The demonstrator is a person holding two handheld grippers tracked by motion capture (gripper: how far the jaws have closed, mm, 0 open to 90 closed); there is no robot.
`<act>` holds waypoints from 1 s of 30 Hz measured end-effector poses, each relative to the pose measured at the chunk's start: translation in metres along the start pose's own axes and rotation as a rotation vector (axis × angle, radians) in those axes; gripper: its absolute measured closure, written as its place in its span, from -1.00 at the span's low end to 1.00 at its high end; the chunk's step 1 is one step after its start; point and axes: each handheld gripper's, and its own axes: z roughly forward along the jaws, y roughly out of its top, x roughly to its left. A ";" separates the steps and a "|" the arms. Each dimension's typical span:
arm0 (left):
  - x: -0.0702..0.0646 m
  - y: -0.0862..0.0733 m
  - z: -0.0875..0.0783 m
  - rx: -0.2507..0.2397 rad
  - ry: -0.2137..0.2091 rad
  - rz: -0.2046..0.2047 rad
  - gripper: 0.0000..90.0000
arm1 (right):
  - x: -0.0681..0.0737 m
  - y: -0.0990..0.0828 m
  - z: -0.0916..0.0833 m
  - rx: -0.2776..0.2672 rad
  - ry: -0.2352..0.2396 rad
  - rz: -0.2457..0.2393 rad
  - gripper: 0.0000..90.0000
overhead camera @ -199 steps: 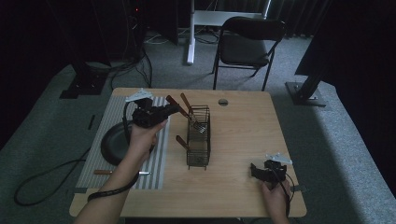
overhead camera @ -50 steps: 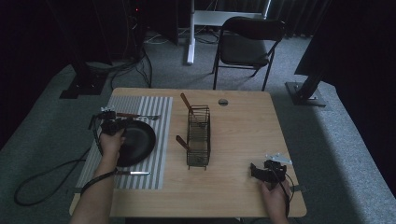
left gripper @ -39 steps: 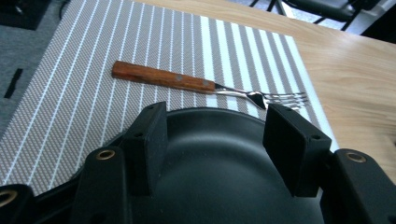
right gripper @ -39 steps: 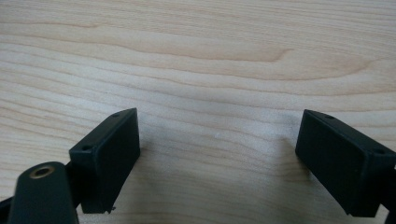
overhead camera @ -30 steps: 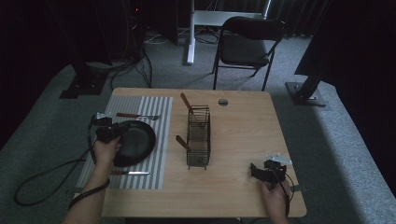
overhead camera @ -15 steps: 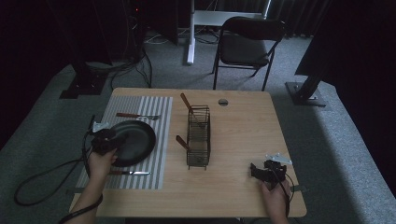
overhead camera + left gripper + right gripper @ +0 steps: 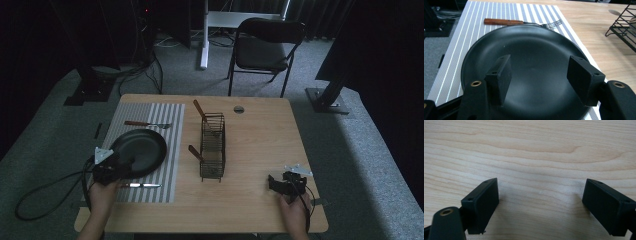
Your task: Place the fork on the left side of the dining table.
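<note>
Room: dark, grey carpet; a black folding chair stands beyond the far edge of your worktop, and cables lie on the floor at the left.
Worktop: light wood with a small round grommet near the far edge.
Placemat: grey with white stripes, lying flat on the left part of the worktop.
Black plate: sits on the placemat toward its near half, level and empty.
Fork: wooden handle, lying on the placemat just beyond the plate, tines pointing right; close to the plate's far rim in your left gripper view.
Knife: lying on the placemat just in front of the plate, apart from it.
Wire caddy: black, upright, mid-worktop, right of the placemat; two wooden-handled utensils lean out of it toward the left, one at the far end, one near the middle.
Left gripper: in your left hand at the plate's near-left rim, pointing across the plate.
Left fingers: spread about halfway, nothing between them; they hang over the plate's near half. Whether they touch its surface I cannot tell.
Right gripper: in your right hand near the front right corner of the worktop, well apart from the caddy.
Right fingers: spread wide over bare wood, gripping nothing.
</note>
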 end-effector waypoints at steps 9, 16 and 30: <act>-0.003 -0.026 -0.020 0.010 0.046 0.026 -0.18 | 0.000 0.000 0.000 0.001 0.000 0.001 -0.70; -0.004 -0.049 -0.031 0.006 0.058 0.004 -0.18 | 0.000 0.000 0.000 0.001 0.000 0.001 -0.70; -0.008 -0.073 -0.038 0.121 0.161 -0.040 -0.61 | 0.000 0.000 0.000 0.001 0.000 0.002 -0.70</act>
